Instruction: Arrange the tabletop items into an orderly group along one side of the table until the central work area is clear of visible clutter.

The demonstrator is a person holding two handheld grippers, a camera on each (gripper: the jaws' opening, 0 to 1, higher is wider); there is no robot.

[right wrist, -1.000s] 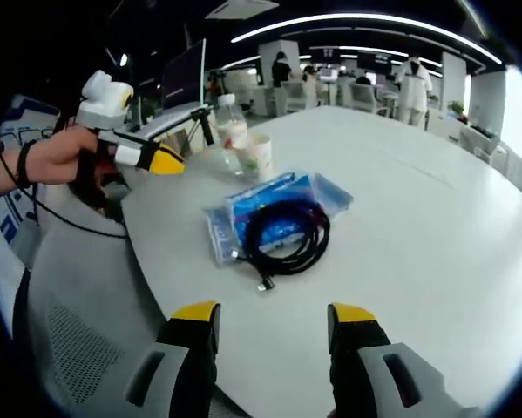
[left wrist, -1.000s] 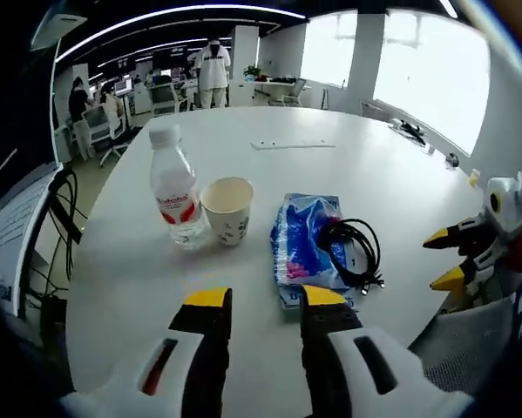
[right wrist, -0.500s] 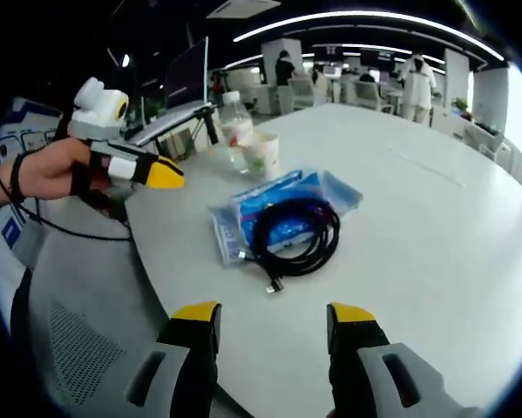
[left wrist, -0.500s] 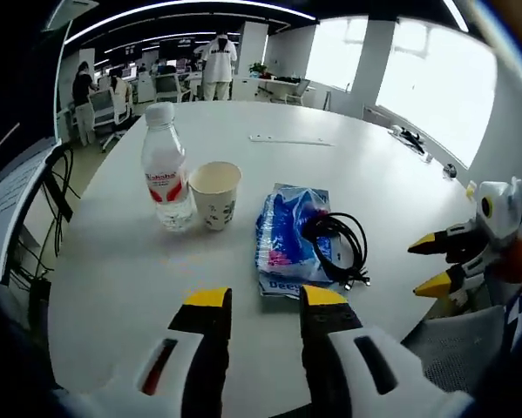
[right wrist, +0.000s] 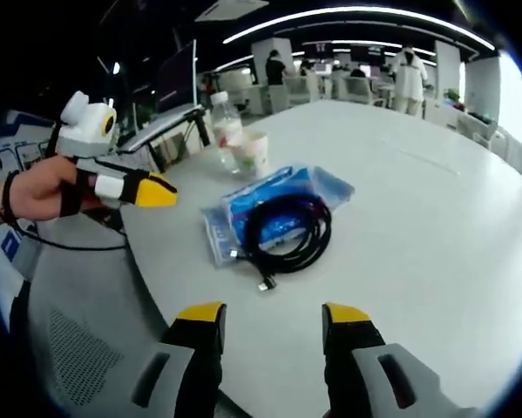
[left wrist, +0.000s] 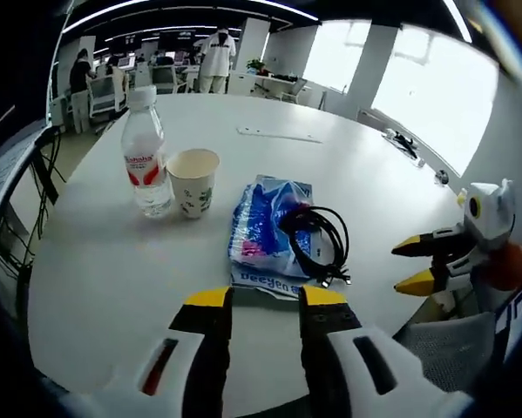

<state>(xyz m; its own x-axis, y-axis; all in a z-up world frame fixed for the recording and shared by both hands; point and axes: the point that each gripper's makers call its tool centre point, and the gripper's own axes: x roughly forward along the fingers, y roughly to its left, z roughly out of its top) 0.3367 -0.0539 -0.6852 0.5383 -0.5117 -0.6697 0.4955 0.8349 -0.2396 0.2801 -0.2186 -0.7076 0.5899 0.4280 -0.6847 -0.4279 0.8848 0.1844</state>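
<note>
Both grippers, left gripper [left wrist: 259, 298] and right gripper [right wrist: 272, 312], hover released; best approach the black cable [right wrist: 287, 231] at twelve o'clock low, pinching its coil off the blue packet [right wrist: 269, 213].

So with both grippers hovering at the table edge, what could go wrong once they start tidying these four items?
The black cable lies loose on the blue packet, so dragging the packet may shed it. The paper cup stands open-topped right beside the water bottle; nudging either could tip the other. The left gripper sits nearest the packet's edge, where a shallow pinch might slip.
</note>
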